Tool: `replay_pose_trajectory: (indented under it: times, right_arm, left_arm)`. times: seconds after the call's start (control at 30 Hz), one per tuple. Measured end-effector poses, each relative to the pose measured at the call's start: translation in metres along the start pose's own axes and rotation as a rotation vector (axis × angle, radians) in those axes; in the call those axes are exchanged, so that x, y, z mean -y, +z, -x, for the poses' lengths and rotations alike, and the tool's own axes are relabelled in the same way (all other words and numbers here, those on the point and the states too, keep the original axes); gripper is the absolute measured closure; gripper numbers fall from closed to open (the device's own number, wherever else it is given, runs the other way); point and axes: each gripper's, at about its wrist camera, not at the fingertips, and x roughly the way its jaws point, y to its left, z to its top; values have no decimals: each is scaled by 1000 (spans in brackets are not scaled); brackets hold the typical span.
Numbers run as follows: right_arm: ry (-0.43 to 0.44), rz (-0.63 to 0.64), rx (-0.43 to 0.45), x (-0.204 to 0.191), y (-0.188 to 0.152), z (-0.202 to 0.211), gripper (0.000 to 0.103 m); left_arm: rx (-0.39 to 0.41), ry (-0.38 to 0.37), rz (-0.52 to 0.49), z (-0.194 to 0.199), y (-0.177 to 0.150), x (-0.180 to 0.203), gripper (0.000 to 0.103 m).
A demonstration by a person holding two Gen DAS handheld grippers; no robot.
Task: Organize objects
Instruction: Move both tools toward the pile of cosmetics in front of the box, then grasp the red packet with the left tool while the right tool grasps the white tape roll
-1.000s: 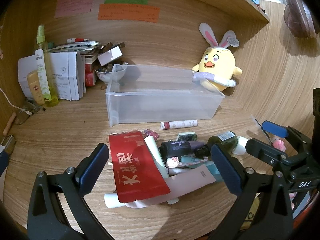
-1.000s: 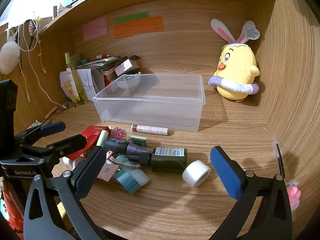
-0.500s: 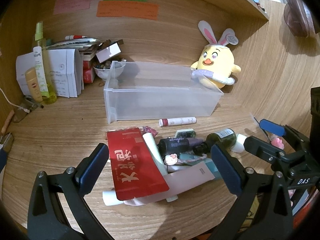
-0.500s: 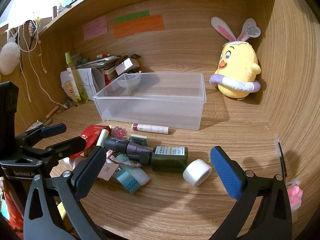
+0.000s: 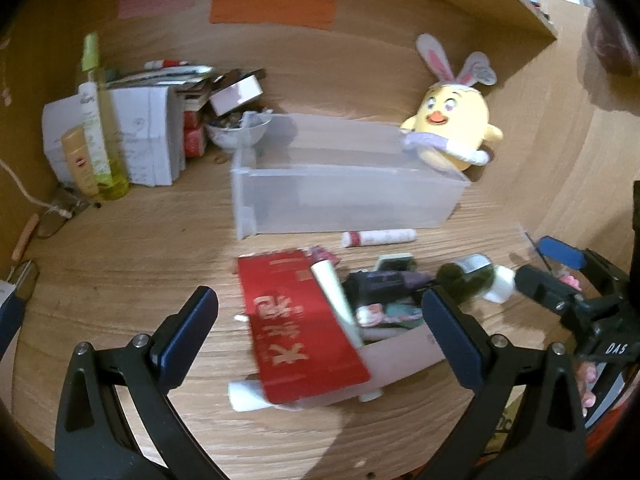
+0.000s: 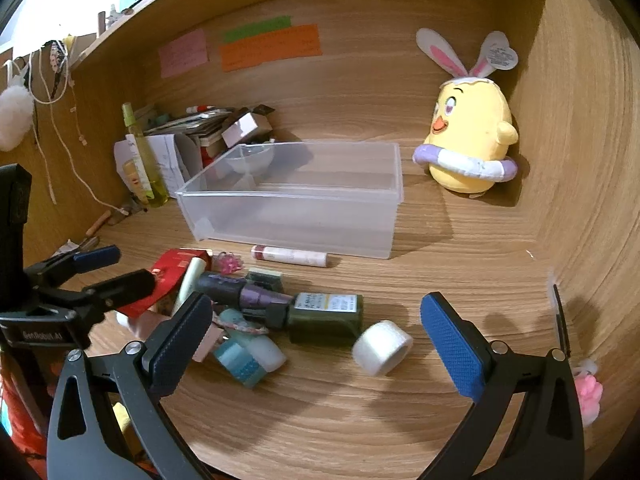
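A clear plastic bin (image 5: 344, 196) (image 6: 296, 196) stands empty on the wooden desk. In front of it lies a heap of small items: a red packet (image 5: 300, 328) (image 6: 176, 268), a white tube (image 5: 336, 296), a dark purple bottle (image 6: 244, 292), a dark green bottle (image 6: 326, 314) (image 5: 464, 276), a white tape roll (image 6: 382, 346) and a pink-capped stick (image 6: 290, 256) (image 5: 378, 237). My left gripper (image 5: 320, 336) is open above the red packet. My right gripper (image 6: 316, 336) is open above the green bottle and tape roll. Both hold nothing.
A yellow chick plush (image 6: 470, 136) (image 5: 452, 132) sits in the back right corner. Papers, boxes, a bowl (image 5: 236, 130) and a tall green spray bottle (image 5: 98, 120) crowd the back left. Wooden walls enclose the desk at the back and right.
The left gripper has drifted left and slightly down over the heap, with motion blur now. The right gripper has barely moved. Nothing was grasped.
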Motion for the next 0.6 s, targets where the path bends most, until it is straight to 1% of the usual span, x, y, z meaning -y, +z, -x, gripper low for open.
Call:
replay_pose_trajectory:
  times: [0.17, 0.27, 0.43, 0.53, 0.57, 0.6]
  right_arm:
    - [-31, -34, -18, 17, -4, -4, 0]
    - [-53, -65, -37, 29, -7, -9, 0]
    - [-93, -104, -69, 46, -16, -15, 0]
    - [-94, -128, -89, 53, -22, -18, 4]
    - [-88, -138, -98, 54, -24, -21, 7]
    - [-84, -140, -104, 54, -25, -22, 8]
  left_arm:
    - [-28, 39, 37, -4, -9, -16, 0]
    - [-47, 46, 52, -7, -13, -20, 0]
    - [-48, 70, 32, -6, -16, -14, 0]
    - [-55, 59, 20, -8, -19, -11, 0]
    - [-60, 59, 17, -10, -19, -9, 3]
    - [-68, 62, 13, -12, -20, -8, 13]
